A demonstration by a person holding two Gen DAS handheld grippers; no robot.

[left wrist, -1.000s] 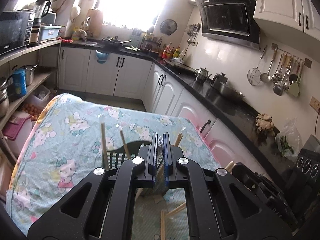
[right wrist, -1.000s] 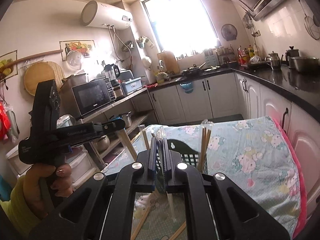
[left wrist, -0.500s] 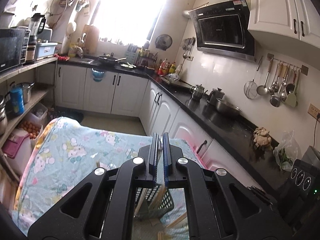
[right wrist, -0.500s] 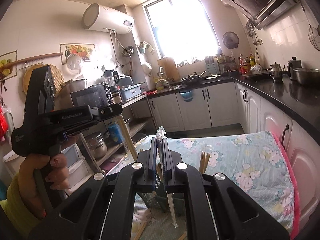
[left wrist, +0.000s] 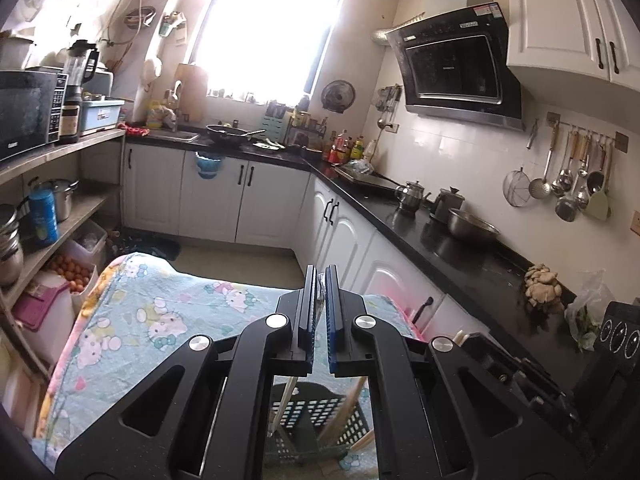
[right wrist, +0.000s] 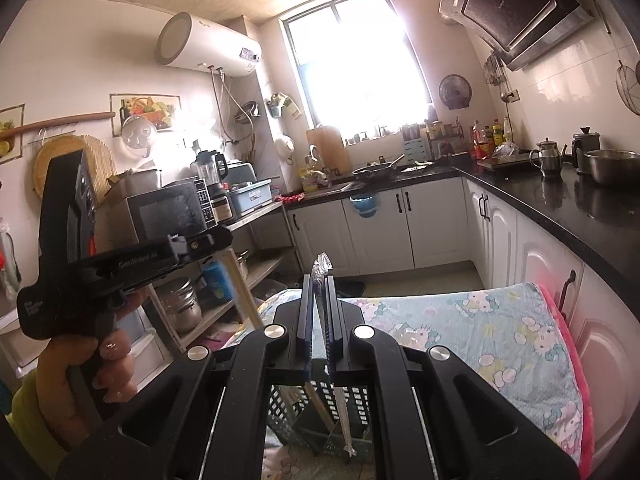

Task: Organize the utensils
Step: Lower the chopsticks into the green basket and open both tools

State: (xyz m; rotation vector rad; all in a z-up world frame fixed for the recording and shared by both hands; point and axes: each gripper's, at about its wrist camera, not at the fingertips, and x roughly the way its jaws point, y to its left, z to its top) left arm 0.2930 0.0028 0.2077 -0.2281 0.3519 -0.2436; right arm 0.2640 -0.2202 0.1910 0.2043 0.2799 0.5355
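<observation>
Black lattice plastic basket (right wrist: 320, 408) sat on cartoon-print cloth (right wrist: 500, 344), right gripper (right wrist: 319, 280) pinched shut on crinkly clear wrapper (right wrist: 322, 264), left gripper (left wrist: 319, 280) clamped on wooden chopstick (right wrist: 242, 292)

Home kitchen, black countertop (left wrist: 452, 240), white cabinets (left wrist: 208, 196), range hood (left wrist: 452, 68), hanging ladles (left wrist: 568, 184), microwave (right wrist: 168, 212), water heater (right wrist: 208, 46)

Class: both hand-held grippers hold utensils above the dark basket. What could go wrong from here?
1. The right hand-held gripper pinches the wrapped utensil near its top, so the long lower end could swing and miss the basket.
2. The left hand-held gripper holds a chopstick close alongside, so the two utensils might knock together or snag.
</observation>
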